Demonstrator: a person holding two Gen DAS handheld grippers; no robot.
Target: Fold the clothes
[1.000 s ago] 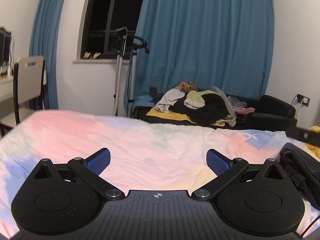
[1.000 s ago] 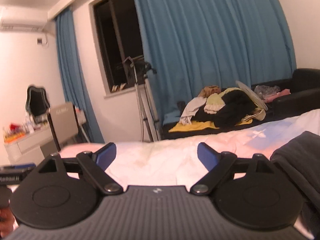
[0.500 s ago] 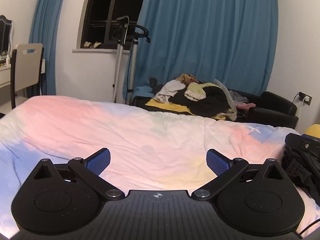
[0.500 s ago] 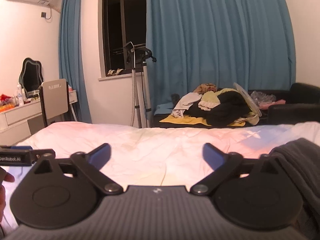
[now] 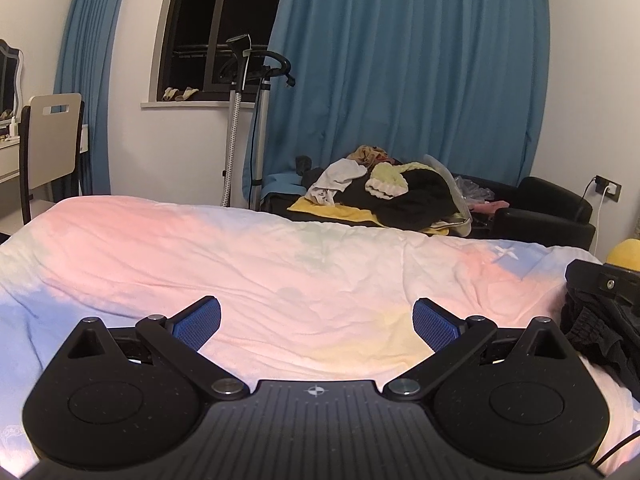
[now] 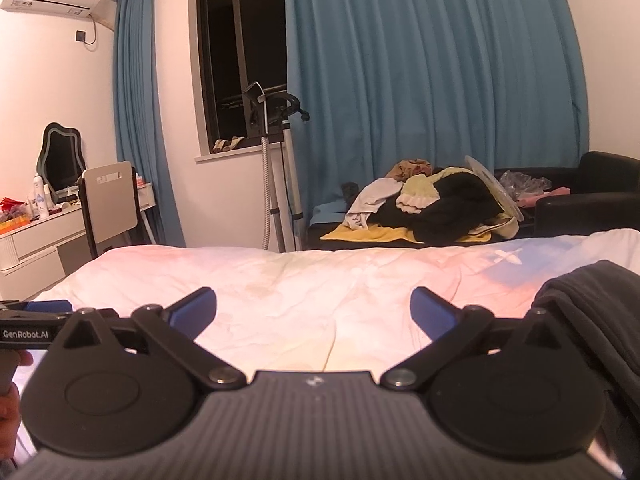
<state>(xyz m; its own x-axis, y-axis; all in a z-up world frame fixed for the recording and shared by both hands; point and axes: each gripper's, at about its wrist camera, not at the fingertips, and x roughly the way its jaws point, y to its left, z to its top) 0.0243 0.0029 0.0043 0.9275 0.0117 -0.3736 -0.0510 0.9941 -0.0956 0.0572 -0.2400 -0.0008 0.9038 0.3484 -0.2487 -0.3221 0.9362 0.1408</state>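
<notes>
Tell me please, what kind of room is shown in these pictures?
Most likely a bedroom in a home. A bed with a pastel pink, blue and yellow cover fills the foreground, a white dressing table with a wavy-edged mirror stands by the wall, and long blue curtains hang beside a dark window.

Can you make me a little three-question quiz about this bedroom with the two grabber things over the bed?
1. True or false: the left gripper is squeezing the black crumpled garment.
2. Pick one. The big heap of mixed clothes lies on: A) the pastel tie-dye bedspread; B) the black sofa under the blue curtain; C) the white chair.
3. Fill in: the dark garment nearest the grippers lies at the bed's ____ edge in both views.

Key: 1 false, it is open and empty, as is the right gripper. 2 B. 3 right.
</notes>
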